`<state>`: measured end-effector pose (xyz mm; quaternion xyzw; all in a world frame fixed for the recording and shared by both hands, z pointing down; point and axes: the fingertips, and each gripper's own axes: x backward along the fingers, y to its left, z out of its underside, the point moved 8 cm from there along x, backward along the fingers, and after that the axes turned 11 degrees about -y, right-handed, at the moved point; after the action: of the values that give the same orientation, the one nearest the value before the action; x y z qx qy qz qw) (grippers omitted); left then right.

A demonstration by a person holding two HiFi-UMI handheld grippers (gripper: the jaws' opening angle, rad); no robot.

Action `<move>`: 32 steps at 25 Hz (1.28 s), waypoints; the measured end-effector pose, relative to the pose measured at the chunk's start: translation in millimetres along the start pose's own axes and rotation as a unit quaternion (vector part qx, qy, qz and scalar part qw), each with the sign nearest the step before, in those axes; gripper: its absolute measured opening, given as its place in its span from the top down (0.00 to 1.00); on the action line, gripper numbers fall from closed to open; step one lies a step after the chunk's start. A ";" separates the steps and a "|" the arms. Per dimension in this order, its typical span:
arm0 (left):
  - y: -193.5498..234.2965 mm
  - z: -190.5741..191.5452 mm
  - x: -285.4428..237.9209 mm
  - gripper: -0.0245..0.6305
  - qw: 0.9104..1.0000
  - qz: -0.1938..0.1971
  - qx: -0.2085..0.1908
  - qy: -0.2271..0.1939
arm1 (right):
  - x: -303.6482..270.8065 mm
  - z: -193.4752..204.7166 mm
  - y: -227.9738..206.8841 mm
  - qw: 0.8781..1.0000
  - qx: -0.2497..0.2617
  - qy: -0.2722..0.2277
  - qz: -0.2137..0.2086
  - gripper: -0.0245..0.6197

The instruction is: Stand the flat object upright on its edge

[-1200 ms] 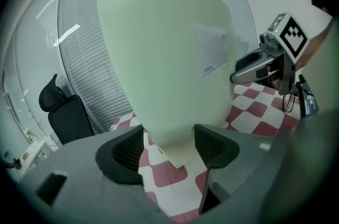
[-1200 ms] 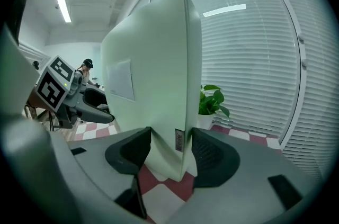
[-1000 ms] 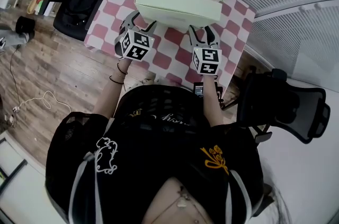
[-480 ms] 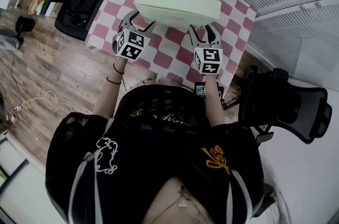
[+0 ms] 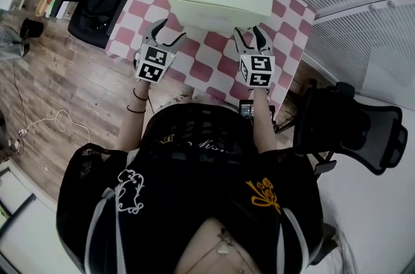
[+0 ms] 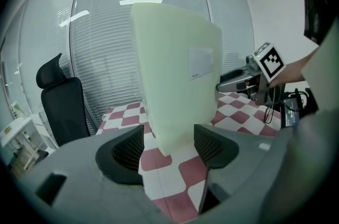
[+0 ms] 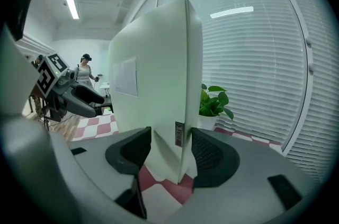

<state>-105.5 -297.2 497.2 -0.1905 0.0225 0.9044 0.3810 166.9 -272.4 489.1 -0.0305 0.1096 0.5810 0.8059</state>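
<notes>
head view looks steeply down from overhead onto the tabletop (image 5: 209, 59); both gripper views sit low and close (facing the blinds (image 7: 254, 59)), sharing the pale box (image 6: 175, 59).

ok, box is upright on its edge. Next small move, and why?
Probably ease the right gripper open and straight back. The box stands on its edge, and the left gripper is open, not touching it. Only the right's jaws closely flank its end.

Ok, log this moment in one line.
box: upright on edge | left gripper: open, not gripping | right gripper: open, box end between jaws
</notes>
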 end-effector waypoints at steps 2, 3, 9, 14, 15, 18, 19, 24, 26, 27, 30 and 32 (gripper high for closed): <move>-3.7 -1.4 8.3 0.50 1.000 0.004 0.006 0.000 | 0.2 0.0 0.7 1.000 0.000 0.001 0.001 0.59; -6.2 -1.3 12.4 0.50 1.000 0.006 0.009 0.000 | 0.4 -0.1 1.1 1.000 0.001 0.002 0.001 0.59; -30.6 3.4 37.7 0.50 0.999 0.023 0.023 -0.004 | 9.7 1.8 6.3 1.000 -0.007 0.004 0.005 0.59; -44.0 6.6 49.8 0.51 0.999 0.043 0.026 -0.007 | 19.8 4.4 17.1 1.000 -0.020 0.006 0.002 0.59; -45.4 6.5 52.0 0.51 0.999 0.045 0.027 -0.008 | 22.4 4.4 20.1 1.000 -0.022 0.006 0.001 0.60; -49.1 4.1 59.3 0.51 0.997 0.055 0.041 -0.019 | 31.2 3.6 30.1 0.999 -0.032 0.006 -0.003 0.61; -50.4 3.0 62.4 0.51 0.997 0.057 0.046 -0.024 | 34.6 3.1 34.0 0.999 -0.035 0.005 -0.005 0.61; -58.8 -2.7 84.2 0.58 0.995 0.066 0.054 -0.051 | 55.0 1.5 56.8 0.998 -0.059 0.009 -0.005 0.69; -62.5 -5.1 96.7 0.65 0.994 0.067 0.058 -0.064 | 64.7 1.2 68.3 0.997 -0.073 0.009 -0.006 0.73; -64.1 -5.9 103.3 0.68 0.994 0.067 0.057 -0.069 | 69.4 0.7 74.6 0.997 -0.079 0.007 -0.008 0.76; -68.6 -4.7 124.9 0.72 0.993 0.071 0.052 -0.078 | 82.7 -3.0 97.4 0.996 -0.088 0.003 -0.017 0.79; -71.1 -1.7 139.6 0.74 0.993 0.072 0.049 -0.081 | 90.9 -7.6 114.6 0.996 -0.086 -0.001 -0.024 0.80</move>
<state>-144.3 -152.2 452.6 -0.0959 0.0498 0.9397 0.3245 85.1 -152.3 471.3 -0.1016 0.0583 0.5690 0.8139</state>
